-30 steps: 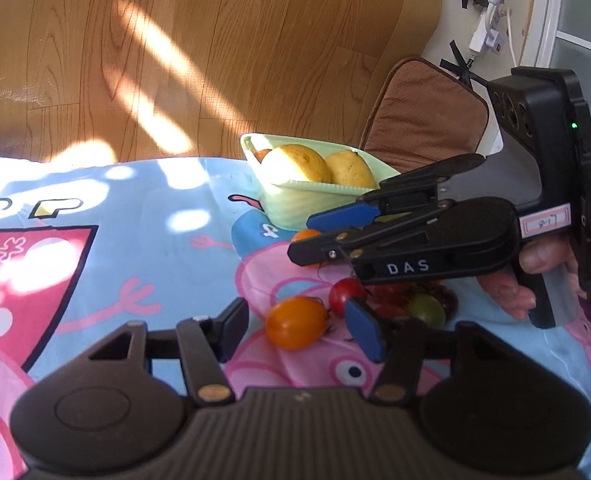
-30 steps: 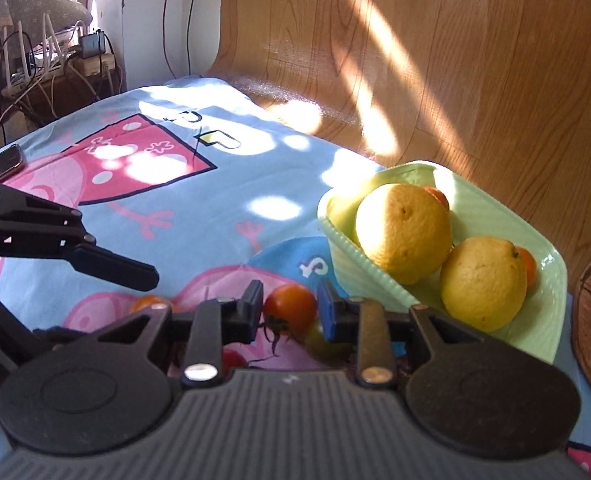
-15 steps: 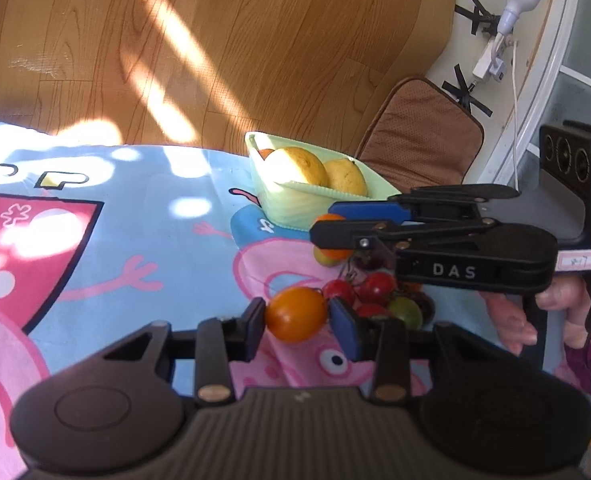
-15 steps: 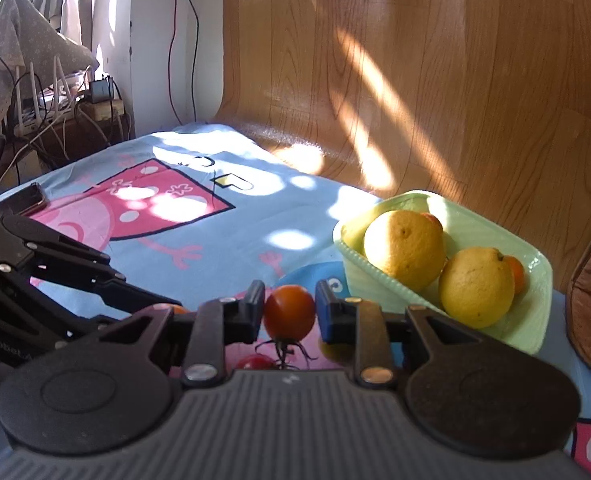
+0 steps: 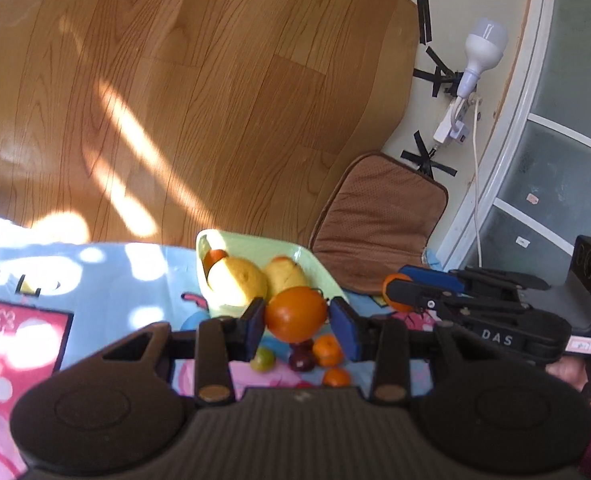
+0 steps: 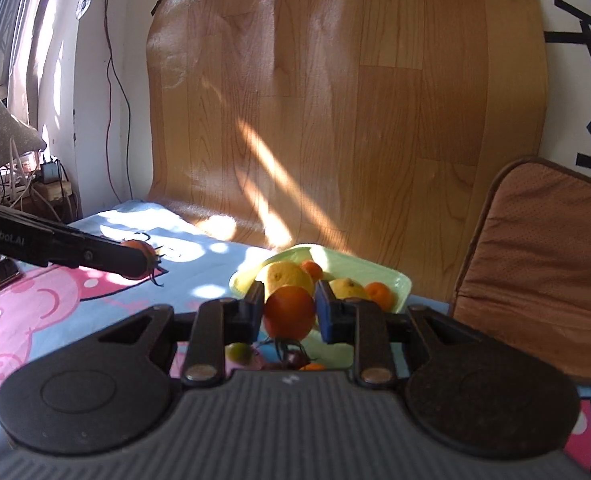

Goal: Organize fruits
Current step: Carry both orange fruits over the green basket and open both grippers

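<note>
We see a table under a blue cartoon-print cloth (image 5: pixel 107 276), with a wood-grain sheet (image 6: pixel 335 120) standing behind it and a brown cushion (image 5: pixel 379 232) to the right. A pale green dish (image 6: pixel 395 280) sits on the cloth holding two yellow citrus fruits (image 5: pixel 237 280) and small oranges. Our left gripper (image 5: pixel 297 322) has its jaws clamped on an orange tomato (image 5: pixel 295 314), lifted above the loose small fruits (image 5: pixel 307 356) on the cloth. Our right gripper (image 6: pixel 289 314) has its jaws clamped on another orange tomato (image 6: pixel 289 312), stem hanging below, raised just in front of the dish.
</note>
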### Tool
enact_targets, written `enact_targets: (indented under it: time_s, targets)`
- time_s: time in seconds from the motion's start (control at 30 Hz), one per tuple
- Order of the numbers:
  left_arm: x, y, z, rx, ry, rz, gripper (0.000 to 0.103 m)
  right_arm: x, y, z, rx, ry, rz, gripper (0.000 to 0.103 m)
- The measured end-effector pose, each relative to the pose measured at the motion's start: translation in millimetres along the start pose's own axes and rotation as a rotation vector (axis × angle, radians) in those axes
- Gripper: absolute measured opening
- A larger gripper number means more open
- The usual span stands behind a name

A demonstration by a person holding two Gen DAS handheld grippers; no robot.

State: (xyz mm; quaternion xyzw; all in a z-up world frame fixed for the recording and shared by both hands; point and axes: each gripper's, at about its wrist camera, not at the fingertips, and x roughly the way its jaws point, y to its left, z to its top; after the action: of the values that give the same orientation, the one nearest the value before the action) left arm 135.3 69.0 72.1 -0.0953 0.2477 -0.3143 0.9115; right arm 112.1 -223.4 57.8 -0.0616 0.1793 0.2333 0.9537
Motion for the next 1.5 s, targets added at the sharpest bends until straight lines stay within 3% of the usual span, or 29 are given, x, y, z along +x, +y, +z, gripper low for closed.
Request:
enact_targets:
  time_s: [0.17, 0.27, 0.5, 0.83, 0.93, 1.0, 1.13, 1.33, 1.5]
  targets:
    - [32.0, -6.7, 58.3, -0.003, -0.043, -0.004, 0.036, -0.2, -30.2, 48.1, 0.021, -0.1, -0.044, 0.03]
    - [66.6, -1.8, 75.8, -0.037, -0.023, 0.007, 0.036, 17.9, -46.9, 50.0, 0.073, -0.097, -0.049, 0.03]
    - [153.9, 22.1, 61.7, -0.103, 0.119, 0.052, 0.036, 89.5, -83.8, -0.3, 0.276, 0.049, -0.004, 0.03]
    - [217.2, 45.6, 48.1, -0.133, 0.186, 0.111, 0.036, 138.5, -81.5, -16.0, 0.212, 0.091, 0.002, 0.03]
    - [223.3, 49.5, 46.2, -0.139, 0.189, 0.131, 0.04, 143.3, -77.9, -16.7, 0.196, 0.068, 0.0, 0.03]
    - [224.5, 49.9, 45.5, -0.136, 0.188, 0.147, 0.051, 145.4, -76.7, -15.9, 0.181, 0.049, -0.004, 0.033]
    - [216.6, 48.3, 46.6, -0.124, 0.169, 0.153, 0.053, 143.4, -76.1, -14.8, 0.172, 0.027, -0.027, 0.037]
    - [167.9, 35.5, 49.5, -0.106, 0.1, 0.157, 0.056, 103.4, -84.9, -14.5, 0.282, -0.027, -0.029, 0.038]
    - [112.8, 21.7, 27.7, -0.096, 0.064, 0.156, 0.06, 57.3, -75.1, -27.1, 0.333, -0.034, -0.01, 0.038]
